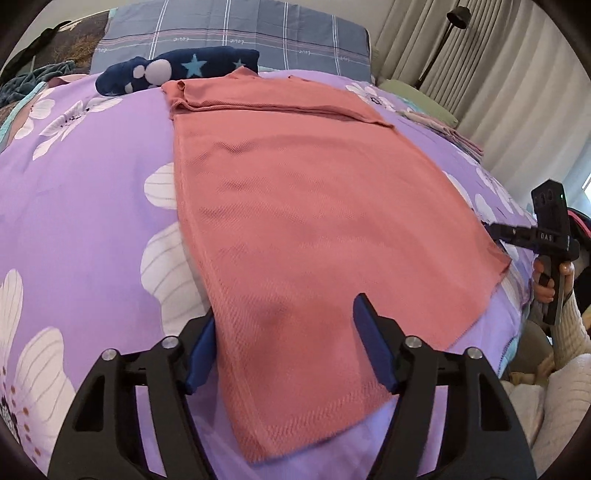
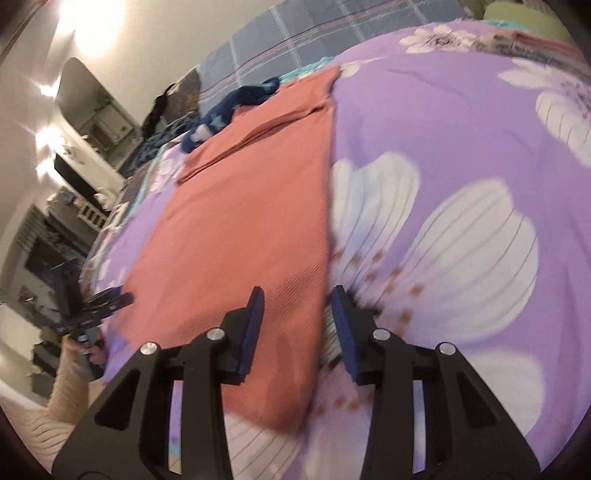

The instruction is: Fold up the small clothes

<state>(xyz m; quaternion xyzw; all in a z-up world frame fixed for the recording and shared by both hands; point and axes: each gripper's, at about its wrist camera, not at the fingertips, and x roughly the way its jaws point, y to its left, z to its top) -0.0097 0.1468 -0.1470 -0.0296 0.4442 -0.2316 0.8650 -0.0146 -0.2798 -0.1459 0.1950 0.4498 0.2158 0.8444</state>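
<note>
Pink shirt lies flat on purple flowered bedspread, sleeve end folded over at far side near dark blue starred cloth. My left gripper over near hem corner, jaws apart, fabric beneath, nothing pinched. My right gripper at opposite hem edge, jaws partly apart, straddling shirt edge, not clamped. Plaid pillow beyond.

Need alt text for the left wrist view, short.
A pink top lies flat on a purple flowered bedspread, its near hem between the open blue pads of the left claw. The right claw reaches in at the garment's right edge.
</note>
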